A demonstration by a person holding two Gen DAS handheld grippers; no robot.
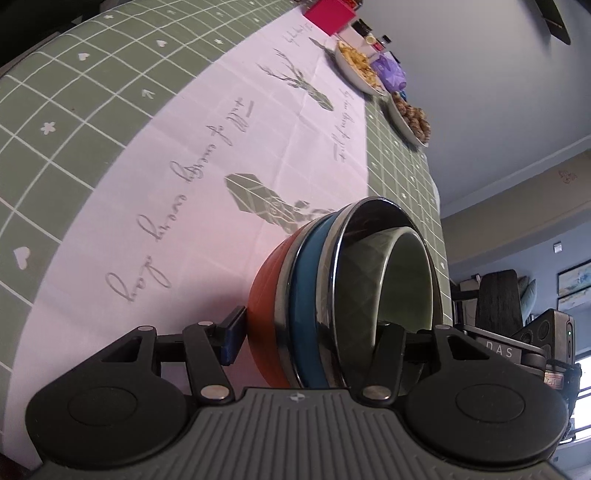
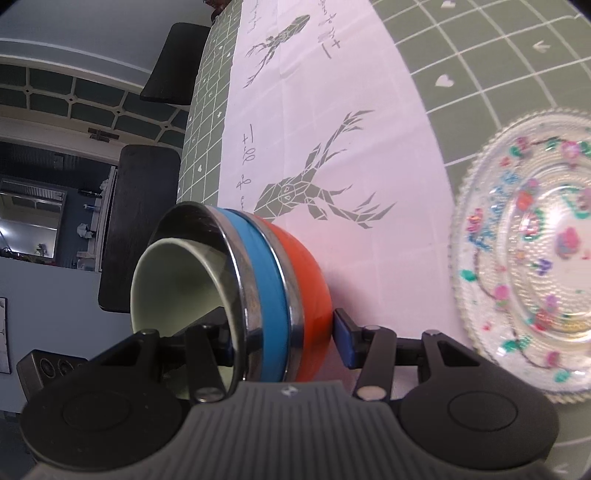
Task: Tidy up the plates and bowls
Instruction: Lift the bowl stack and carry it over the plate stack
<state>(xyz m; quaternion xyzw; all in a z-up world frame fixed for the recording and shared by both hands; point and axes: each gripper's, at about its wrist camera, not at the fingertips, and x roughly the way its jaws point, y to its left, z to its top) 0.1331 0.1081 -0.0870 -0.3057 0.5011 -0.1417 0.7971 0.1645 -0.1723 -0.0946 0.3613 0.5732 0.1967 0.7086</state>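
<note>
Both tilt downward – the left gripper (image 1: 319,341) and right gripper (image 2: 284,338) each clamp the nested bowl stack (image 1: 343,295), orange outermost, over the white runner (image 1: 207,155); beyond – a floral glass plate (image 2: 528,251)

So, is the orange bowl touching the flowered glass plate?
Apart. The right wrist view shows a strip of white cloth between the orange bowl and the glass plate.

The glass plate (image 2: 532,258) is blurred and cut off at the right edge. The far jars (image 1: 373,35) are too small to identify. The bowl stack (image 1: 332,288) hides each gripper's inner finger.
</note>
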